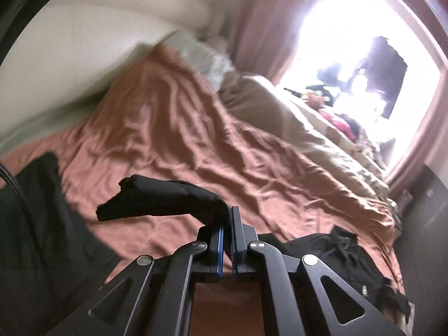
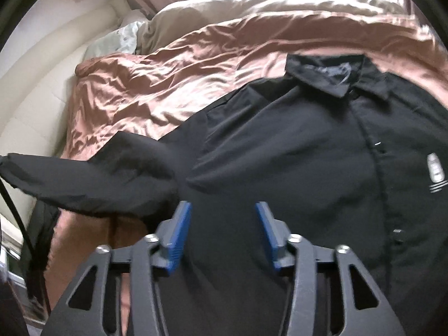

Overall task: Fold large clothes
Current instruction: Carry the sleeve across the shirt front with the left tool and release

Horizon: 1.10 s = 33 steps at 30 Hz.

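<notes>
Bed (image 1: 173, 128) with rumpled rust sheet, bright window (image 1: 336, 42) behind. Left claw (image 1: 227, 224) pinches black shirt (image 2: 280, 145) sleeve; right claw (image 2: 223, 218) parted above shirt.

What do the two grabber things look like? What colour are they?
Both look alike. The left gripper and the right gripper are built of black metal bars with triangle-shaped holes, joined by round silver bolts. Their fingers are flat blue pads with fine ridges. A black cable runs past at the left edge of the right wrist view. No sleeves or hands show.
</notes>
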Available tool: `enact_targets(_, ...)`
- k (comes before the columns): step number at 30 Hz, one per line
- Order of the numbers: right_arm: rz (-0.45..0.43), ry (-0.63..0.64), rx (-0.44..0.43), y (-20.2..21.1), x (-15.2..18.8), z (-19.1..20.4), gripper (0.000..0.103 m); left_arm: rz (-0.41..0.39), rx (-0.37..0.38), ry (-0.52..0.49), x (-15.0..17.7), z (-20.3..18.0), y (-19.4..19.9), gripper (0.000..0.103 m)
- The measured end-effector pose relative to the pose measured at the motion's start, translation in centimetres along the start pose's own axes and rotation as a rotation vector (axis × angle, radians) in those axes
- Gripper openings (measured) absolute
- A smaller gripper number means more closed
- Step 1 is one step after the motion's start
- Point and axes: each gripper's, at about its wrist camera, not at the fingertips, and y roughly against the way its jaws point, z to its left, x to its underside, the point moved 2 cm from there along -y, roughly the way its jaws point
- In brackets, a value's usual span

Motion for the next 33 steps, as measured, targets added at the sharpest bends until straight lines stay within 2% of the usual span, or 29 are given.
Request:
enact_targets(4,0.013,-0.025,-0.04,-2.1,-0.7,0.0,0.03,-0.023,0.054,-0.054,-1.6,-3.0,1.0,0.004)
enact_targets(7,0.027,-0.013,-0.081,-3.5,-0.8,0.6,0.028,-0.027,0.076,-0.101,-2.1,-5.2,1.3,0.004)
enact_targets(9,0.06,0.0,-0.06,-5.1,-0.8,0.8,0.028,-0.028,0.101,-0.109,-2.3,-6.3,1.5,0.004)
enact_targets(12,0.105,-0.006,-0.079,-6.8,-0.7,0.5,0.028,-0.025,0.143,-0.102,-2.5,-7.9,1.6,0.004)
enact_targets(15,0.144,-0.014,-0.06,-5.9,-1.4,-0.2,0.027,-0.041,0.16,-0.126,-2.8,-10.0,1.8,0.004)
enact_targets(18,0.084,0.076,-0.012,-3.1,-1.8,-0.4,0.028,-0.048,0.202,-0.132,-3.1,-12.4,1.8,0.004)
enact_targets(20,0.077,0.07,-0.025,-1.3,-1.7,-1.4,0.028,-0.051,0.231,-0.14,-3.1,-14.3,1.8,0.004)
enact_targets(21,0.074,0.06,-0.033,-0.6,-1.6,-2.1,0.032,-0.054,0.244,-0.143,-3.0,-15.3,2.0,0.004)
enact_targets(23,0.047,0.045,-0.024,1.2,-1.5,-3.6,0.051,-0.059,0.28,-0.152,-2.8,-17.5,2.3,0.004)
enact_targets(24,0.034,0.037,-0.026,2.2,-1.4,-4.3,0.066,-0.058,0.292,-0.158,-2.6,-18.5,2.4,0.004)
enact_targets(25,0.025,0.028,-0.028,3.0,-1.2,-5.0,0.075,-0.056,0.303,-0.171,-2.5,-19.9,2.4,0.004)
enact_targets(33,-0.046,-0.018,0.038,11.1,0.2,-11.4,0.076,-0.028,0.387,-0.287,-0.1,-29.7,2.1,0.004)
